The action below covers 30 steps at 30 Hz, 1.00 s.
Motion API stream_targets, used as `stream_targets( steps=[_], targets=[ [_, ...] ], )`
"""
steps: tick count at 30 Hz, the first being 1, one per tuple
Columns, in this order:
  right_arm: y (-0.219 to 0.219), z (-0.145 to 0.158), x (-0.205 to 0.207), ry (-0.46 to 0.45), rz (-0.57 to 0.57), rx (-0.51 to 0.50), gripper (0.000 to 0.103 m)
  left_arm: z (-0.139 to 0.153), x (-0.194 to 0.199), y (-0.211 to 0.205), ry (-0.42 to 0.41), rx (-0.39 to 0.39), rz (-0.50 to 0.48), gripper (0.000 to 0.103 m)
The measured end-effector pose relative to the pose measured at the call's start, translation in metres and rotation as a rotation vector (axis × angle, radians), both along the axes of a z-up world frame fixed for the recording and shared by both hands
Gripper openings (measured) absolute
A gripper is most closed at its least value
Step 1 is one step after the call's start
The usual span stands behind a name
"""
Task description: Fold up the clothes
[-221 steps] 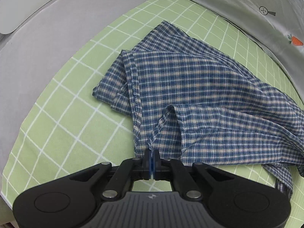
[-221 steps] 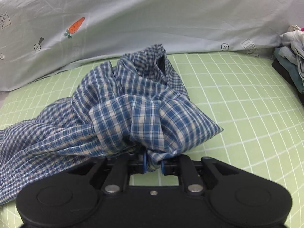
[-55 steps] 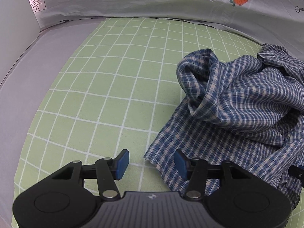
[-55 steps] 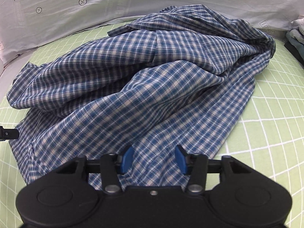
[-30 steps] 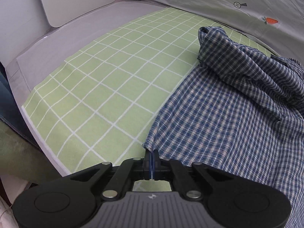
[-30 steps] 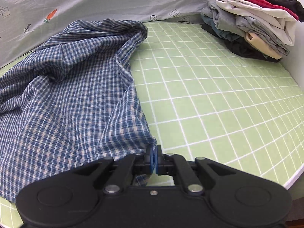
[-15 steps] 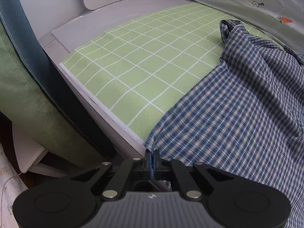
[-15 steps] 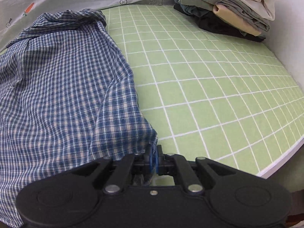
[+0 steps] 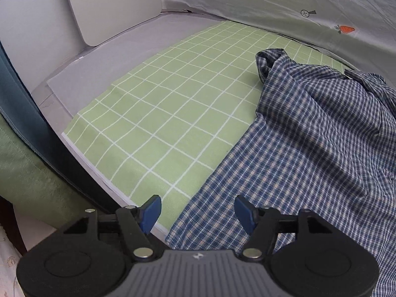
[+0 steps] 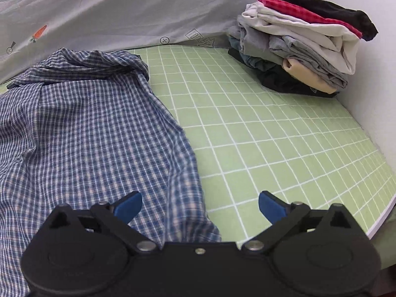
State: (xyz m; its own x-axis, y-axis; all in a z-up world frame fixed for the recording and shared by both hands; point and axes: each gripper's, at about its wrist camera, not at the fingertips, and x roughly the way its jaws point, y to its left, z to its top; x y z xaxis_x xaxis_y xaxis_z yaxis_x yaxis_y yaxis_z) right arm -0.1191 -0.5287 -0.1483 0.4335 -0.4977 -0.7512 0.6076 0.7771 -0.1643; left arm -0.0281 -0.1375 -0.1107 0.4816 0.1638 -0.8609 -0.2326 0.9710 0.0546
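A blue and white checked shirt (image 9: pixel 309 148) lies spread over the green grid mat (image 9: pixel 160 113), its hem at the near edge and its collar end bunched at the back. My left gripper (image 9: pixel 198 210) hovers over the shirt's near left corner, its jaws opening, and the cloth lies below them, not pinched. In the right wrist view the same shirt (image 10: pixel 86 128) fills the left half. My right gripper (image 10: pixel 200 205) is above the shirt's near right corner with its jaws opening wide, pads clear of the cloth.
A stack of folded clothes (image 10: pixel 302 47) sits at the back right against a white wall. A grey printed sheet (image 10: pixel 123 7) rises behind the mat (image 10: pixel 272 136). A white board (image 9: pixel 111 7) leans at the back left. A green and dark blue cloth (image 9: pixel 27 168) hangs left of the mat's edge.
Both grippers were shut on the shirt's near corners and have now let go and opened. Both have lifted slightly, and the corners rest at the mat's near edge.
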Motion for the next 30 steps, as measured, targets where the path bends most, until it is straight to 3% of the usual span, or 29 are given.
stream_targets(
  steps=[3,8,17,22,26,28,30],
  targets=[
    [0.012,0.007,0.024,-0.013,0.011,-0.053,0.103,0.004,0.024,-0.010,0.006,0.021,-0.083,0.072],
    [0.027,0.010,0.067,-0.033,0.060,-0.052,0.103,0.007,0.069,-0.019,-0.006,0.040,-0.171,0.076],
    [0.047,-0.001,0.163,-0.024,0.227,-0.097,0.103,-0.005,0.169,-0.038,-0.006,0.013,-0.222,0.079],
    [0.053,-0.007,0.233,0.002,0.370,-0.184,0.103,-0.019,0.221,-0.056,0.040,-0.007,-0.247,0.080],
    [0.058,-0.015,0.279,0.036,0.489,-0.268,0.103,-0.034,0.242,-0.070,0.080,0.022,-0.243,0.080],
    [0.061,-0.019,0.292,0.047,0.538,-0.315,0.099,-0.040,0.244,-0.072,0.093,0.015,-0.234,0.080],
    [0.062,-0.023,0.303,0.057,0.583,-0.343,0.080,-0.046,0.245,-0.074,0.110,0.014,-0.225,0.080]
  ],
)
